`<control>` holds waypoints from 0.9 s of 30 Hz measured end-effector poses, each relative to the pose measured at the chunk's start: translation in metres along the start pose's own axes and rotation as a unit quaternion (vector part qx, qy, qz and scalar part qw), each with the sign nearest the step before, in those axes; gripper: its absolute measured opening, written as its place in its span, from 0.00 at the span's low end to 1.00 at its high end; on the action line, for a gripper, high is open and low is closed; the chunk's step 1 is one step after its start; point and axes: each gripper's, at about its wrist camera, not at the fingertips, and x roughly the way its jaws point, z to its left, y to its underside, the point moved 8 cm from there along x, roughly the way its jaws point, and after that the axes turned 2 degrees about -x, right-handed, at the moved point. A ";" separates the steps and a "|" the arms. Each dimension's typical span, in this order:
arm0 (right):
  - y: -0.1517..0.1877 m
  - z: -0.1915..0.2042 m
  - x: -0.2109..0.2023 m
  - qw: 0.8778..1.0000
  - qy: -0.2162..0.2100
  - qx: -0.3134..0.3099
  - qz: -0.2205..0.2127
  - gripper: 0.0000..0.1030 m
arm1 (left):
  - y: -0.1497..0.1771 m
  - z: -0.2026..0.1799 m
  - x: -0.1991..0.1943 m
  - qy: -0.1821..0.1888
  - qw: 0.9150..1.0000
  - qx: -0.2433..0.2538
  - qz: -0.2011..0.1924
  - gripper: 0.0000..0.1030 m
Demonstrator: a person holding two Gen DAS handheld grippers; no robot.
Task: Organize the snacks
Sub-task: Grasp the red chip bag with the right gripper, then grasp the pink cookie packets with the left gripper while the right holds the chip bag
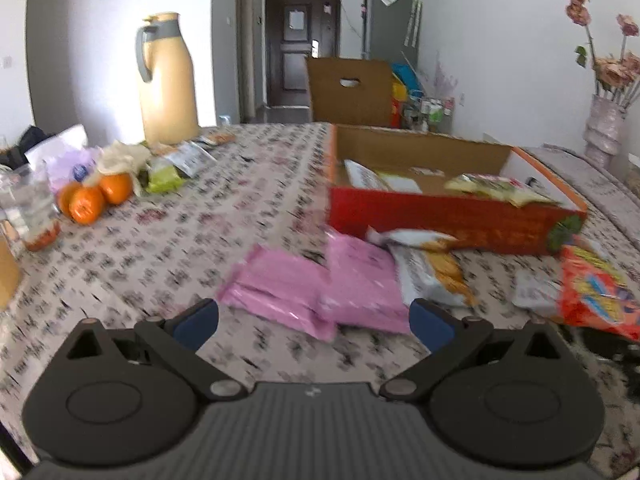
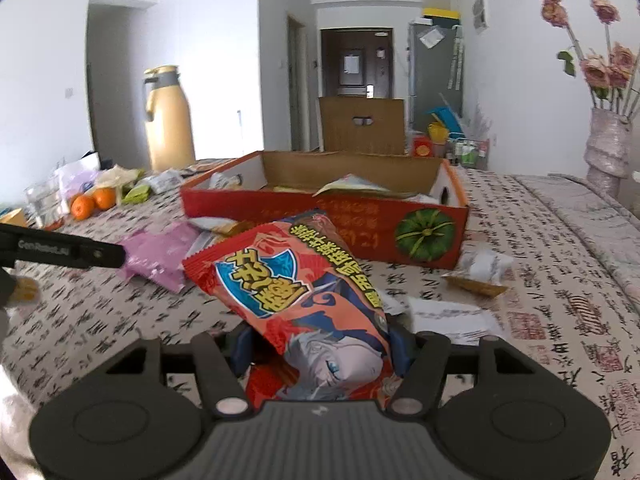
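Calligraphy-print tablecloth carries one red box at 1 o'clock and two pink packets. Left gripper gapes wide, empty; right gripper pinches one red snack bag.

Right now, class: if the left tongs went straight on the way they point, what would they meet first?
Probably the pink snack packets, which lie flat on the tablecloth just ahead between the open left tongs. Past them stands the red cardboard box. The view is blurred, so depth is uncertain.
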 end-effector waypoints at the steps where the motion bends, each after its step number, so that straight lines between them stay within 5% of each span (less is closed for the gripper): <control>1: -0.001 -0.005 0.000 1.000 0.005 0.005 -0.002 0.61 | -0.005 0.005 0.004 -0.008 1.000 0.002 -0.003 1.00; 11: -0.012 -0.053 0.004 0.996 0.065 0.053 -0.018 0.61 | -0.020 0.043 0.069 -0.067 0.997 0.023 0.041 1.00; 18: -0.012 -0.078 0.014 0.992 0.092 0.081 -0.014 0.61 | -0.010 0.026 0.079 -0.009 0.998 0.037 0.056 1.00; 27: -0.007 -0.086 0.026 0.991 0.095 0.092 -0.004 0.62 | -0.002 0.009 0.088 0.017 0.995 0.066 0.073 1.00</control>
